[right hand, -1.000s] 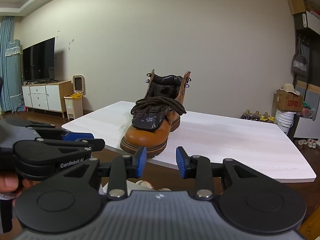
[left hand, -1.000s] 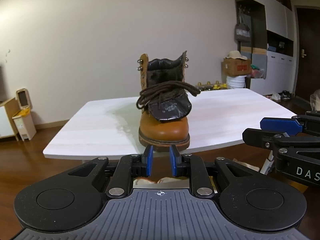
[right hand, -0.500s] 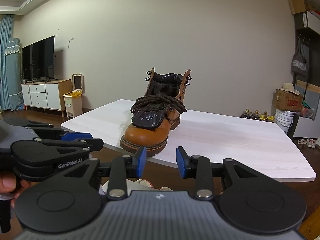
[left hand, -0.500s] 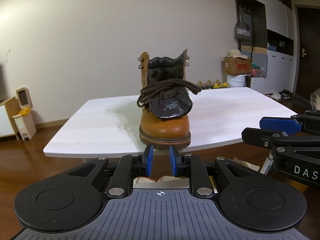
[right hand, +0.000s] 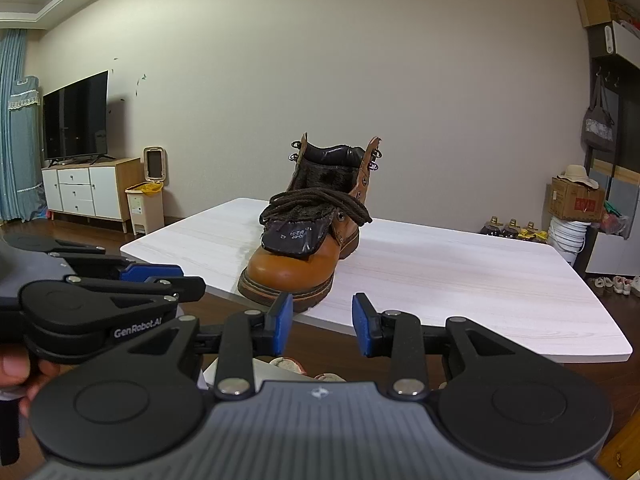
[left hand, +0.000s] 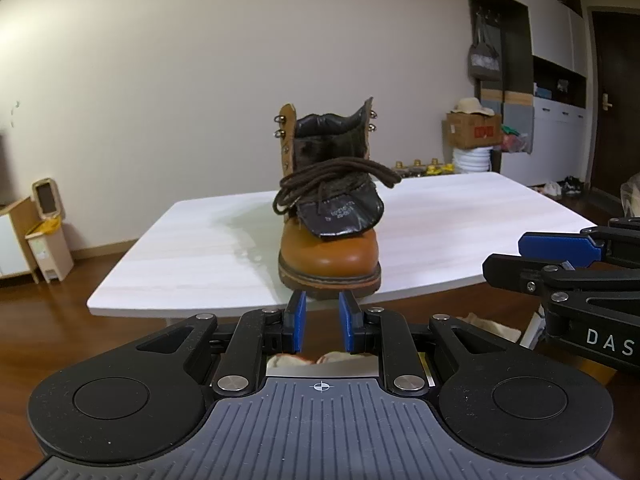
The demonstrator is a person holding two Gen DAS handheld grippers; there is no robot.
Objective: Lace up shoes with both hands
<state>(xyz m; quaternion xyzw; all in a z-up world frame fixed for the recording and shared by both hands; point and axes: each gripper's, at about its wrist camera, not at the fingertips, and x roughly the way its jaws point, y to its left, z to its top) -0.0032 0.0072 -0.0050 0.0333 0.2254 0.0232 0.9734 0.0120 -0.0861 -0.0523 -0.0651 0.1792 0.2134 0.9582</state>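
Boot (left hand: pixel 329 216) on the desk (left hand: pixel 460 220), at the near edge, toe toward the cameras. Laces (left hand: pixel 332 178) piled on the folded-out tongue (left hand: pixel 340 216). Left gripper (left hand: pixel 322 322) near, before the toe and below the desk edge; right gripper (right hand: pixel 322 324) also near, to the right of it. Far left on the floor, a bin (right hand: pixel 146 204) beside a cabinet (right hand: pixel 86 188), with a television (right hand: pixel 76 116) on top. Far right behind the desk, a box (left hand: pixel 472 130) on stacked buckets (left hand: pixel 471 160).
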